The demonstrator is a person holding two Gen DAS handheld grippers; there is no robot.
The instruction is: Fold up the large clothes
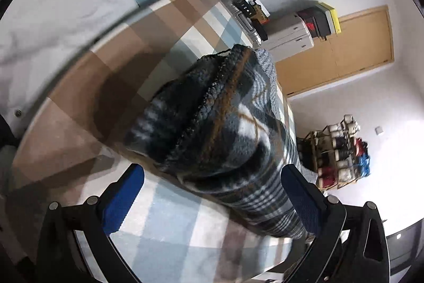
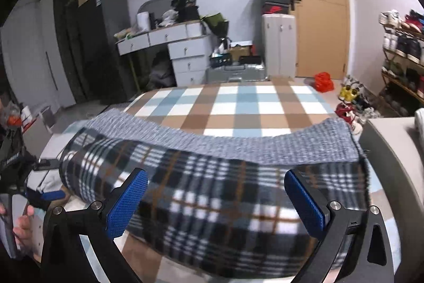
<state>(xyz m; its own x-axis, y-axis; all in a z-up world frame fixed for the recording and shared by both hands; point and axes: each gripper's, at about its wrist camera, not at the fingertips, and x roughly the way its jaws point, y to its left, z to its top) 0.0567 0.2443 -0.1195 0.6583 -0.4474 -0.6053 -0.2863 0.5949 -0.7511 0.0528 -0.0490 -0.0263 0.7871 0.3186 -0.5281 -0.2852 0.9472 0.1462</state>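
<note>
A dark plaid fleece garment (image 2: 212,203) with a grey knitted band (image 2: 238,145) along its far edge lies folded in a thick bundle on the checked bed cover (image 2: 238,108). My right gripper (image 2: 215,173) is open, its blue pads (image 2: 127,206) spread wide over the bundle's near side. The left wrist view shows the same garment (image 1: 225,129) end-on. My left gripper (image 1: 213,169) is open around that end, with the right pad (image 1: 299,198) against the cloth. In the right wrist view a hand holds the left gripper (image 2: 39,192) at the bundle's left end.
A white garment (image 1: 53,17) lies farther along the bed. Beyond the bed's foot stand a white dresser (image 2: 180,55), a grey suitcase (image 2: 235,70) and a wooden door (image 2: 318,17). A shoe rack (image 2: 402,49) and a red bag (image 2: 323,81) are at the right.
</note>
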